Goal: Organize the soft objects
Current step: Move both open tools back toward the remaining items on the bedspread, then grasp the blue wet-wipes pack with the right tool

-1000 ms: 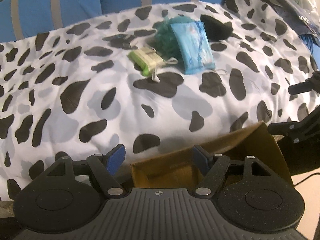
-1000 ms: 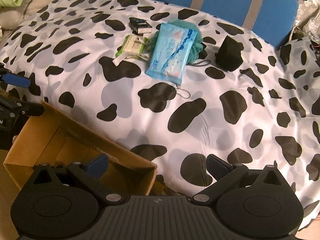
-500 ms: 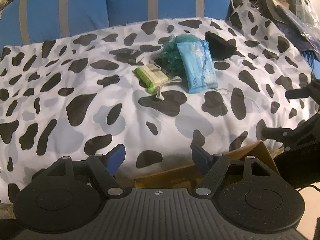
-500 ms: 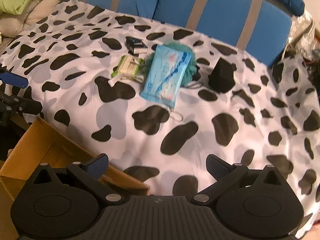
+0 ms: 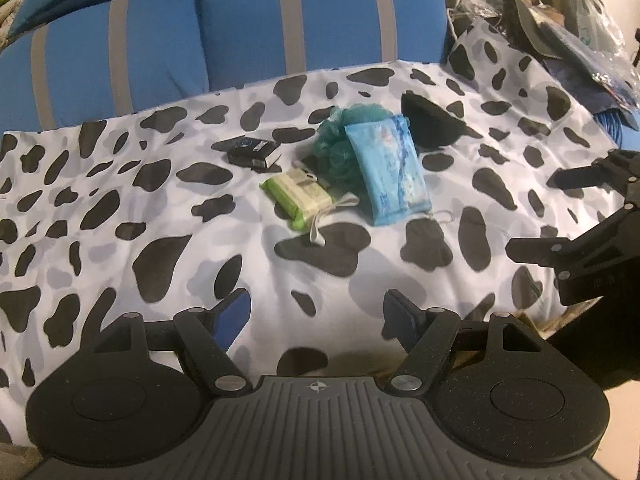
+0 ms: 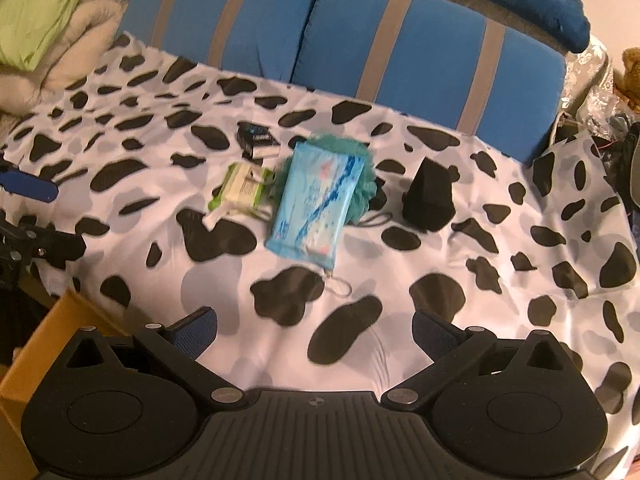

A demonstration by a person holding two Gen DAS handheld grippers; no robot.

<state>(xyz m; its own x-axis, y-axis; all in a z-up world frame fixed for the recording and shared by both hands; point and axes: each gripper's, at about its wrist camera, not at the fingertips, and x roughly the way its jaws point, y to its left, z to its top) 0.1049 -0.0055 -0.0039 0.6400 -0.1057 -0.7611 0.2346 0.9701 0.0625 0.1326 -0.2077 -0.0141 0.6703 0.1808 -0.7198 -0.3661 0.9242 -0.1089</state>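
Note:
On the cow-print sheet (image 5: 168, 216) lie a light blue wipes pack (image 5: 390, 170) (image 6: 316, 206), leaning on a teal mesh loofah (image 5: 340, 148) (image 6: 366, 184), a green-and-white pack (image 5: 302, 196) (image 6: 240, 188) with a white cord, a small black box (image 5: 254, 150) (image 6: 258, 142) and a black soft lump (image 5: 430, 126) (image 6: 430, 194). My left gripper (image 5: 316, 312) is open and empty, well short of them. My right gripper (image 6: 314, 326) is open and empty too, over the sheet's near part.
A brown cardboard box (image 6: 48, 344) sits at the bed's near edge, between the grippers. Blue cushions with grey stripes (image 5: 248, 28) line the back. Bags and clutter (image 5: 568, 20) pile at the right. A green and cream bedding heap (image 6: 44, 20) lies at the far left.
Both grippers have risen and moved forward over the bed, so the cardboard box has slid mostly out of view below. The objects have not moved. Both stay open.

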